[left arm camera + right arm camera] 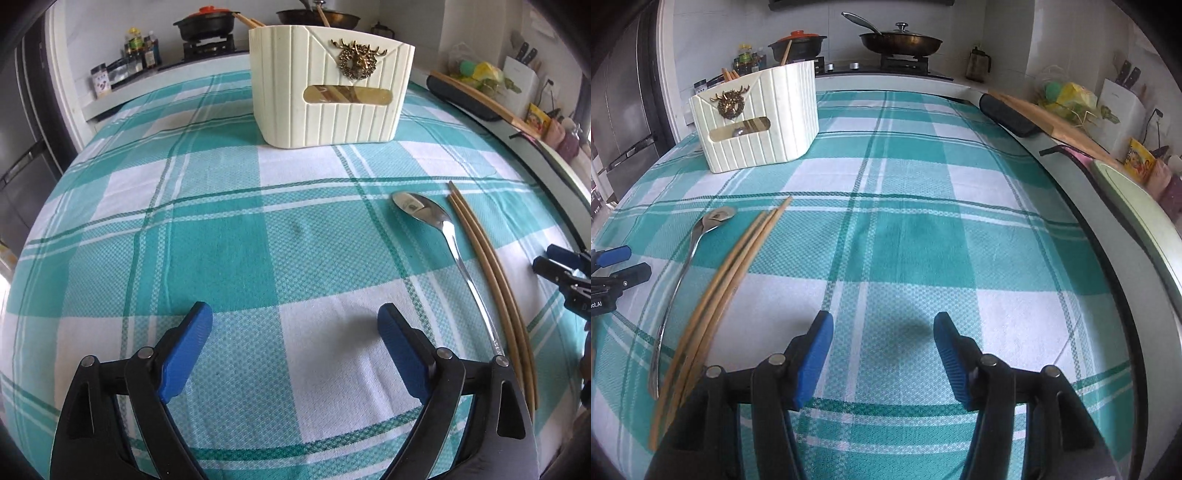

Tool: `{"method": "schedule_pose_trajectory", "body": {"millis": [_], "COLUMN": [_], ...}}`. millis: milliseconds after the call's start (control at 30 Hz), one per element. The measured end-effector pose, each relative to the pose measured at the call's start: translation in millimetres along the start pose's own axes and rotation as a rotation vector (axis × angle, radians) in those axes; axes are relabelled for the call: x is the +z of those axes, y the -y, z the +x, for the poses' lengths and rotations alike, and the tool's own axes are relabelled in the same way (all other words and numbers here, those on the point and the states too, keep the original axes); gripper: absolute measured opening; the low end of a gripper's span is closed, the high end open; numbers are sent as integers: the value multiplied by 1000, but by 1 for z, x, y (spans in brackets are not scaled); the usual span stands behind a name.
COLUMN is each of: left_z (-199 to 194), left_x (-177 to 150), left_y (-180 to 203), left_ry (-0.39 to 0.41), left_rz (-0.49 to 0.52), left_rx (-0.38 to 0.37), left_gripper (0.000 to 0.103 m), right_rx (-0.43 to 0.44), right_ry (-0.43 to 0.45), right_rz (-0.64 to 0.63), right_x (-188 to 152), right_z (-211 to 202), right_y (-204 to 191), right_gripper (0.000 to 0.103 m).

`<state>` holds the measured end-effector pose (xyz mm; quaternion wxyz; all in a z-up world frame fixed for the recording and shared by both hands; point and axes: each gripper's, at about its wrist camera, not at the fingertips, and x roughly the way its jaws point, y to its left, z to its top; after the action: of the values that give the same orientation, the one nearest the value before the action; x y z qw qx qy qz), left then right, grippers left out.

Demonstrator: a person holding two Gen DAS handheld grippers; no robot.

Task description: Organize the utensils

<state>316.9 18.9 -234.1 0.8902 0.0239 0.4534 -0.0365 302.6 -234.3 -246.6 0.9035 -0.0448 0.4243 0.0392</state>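
A teal-and-white checked woven cloth (229,229) covers my counter, with a stove and dark pans (900,41) behind it. At the far edge stands the ribbed cream holder (328,92), windowed and bearing a brass stag emblem, sticks poking out on top. Between my two tools lie slim wooden chopsticks (491,273) just beside a shiny steel spoon (439,236). My left gripper (295,325) and right gripper (882,332) hover with ridged blue jaws spread, holding nothing.

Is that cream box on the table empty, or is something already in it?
Not empty. Wooden sticks, probably chopsticks, poke above the cream box rim, and its front window shows more inside. How full, cannot tell.
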Motion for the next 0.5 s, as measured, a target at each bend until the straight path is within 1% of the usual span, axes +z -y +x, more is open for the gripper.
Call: {"method": "schedule_pose_trajectory", "body": {"millis": [33,133,500], "left_z": [1,3,4], "left_x": [0,0,0], "left_y": [-1,1,1], "left_ry": [-5,-12,-15], "left_rz": [-3,4,2], "left_rx": [1,10,14], "left_gripper": [98,101,103], "right_rx": [-5,1,2], "right_ry": [5,1,-1], "right_rz": [2,20,23], "right_x": [0,1,1], "right_z": [-1,1,3], "right_y": [-1,1,1], "right_gripper": [58,60,61]}}
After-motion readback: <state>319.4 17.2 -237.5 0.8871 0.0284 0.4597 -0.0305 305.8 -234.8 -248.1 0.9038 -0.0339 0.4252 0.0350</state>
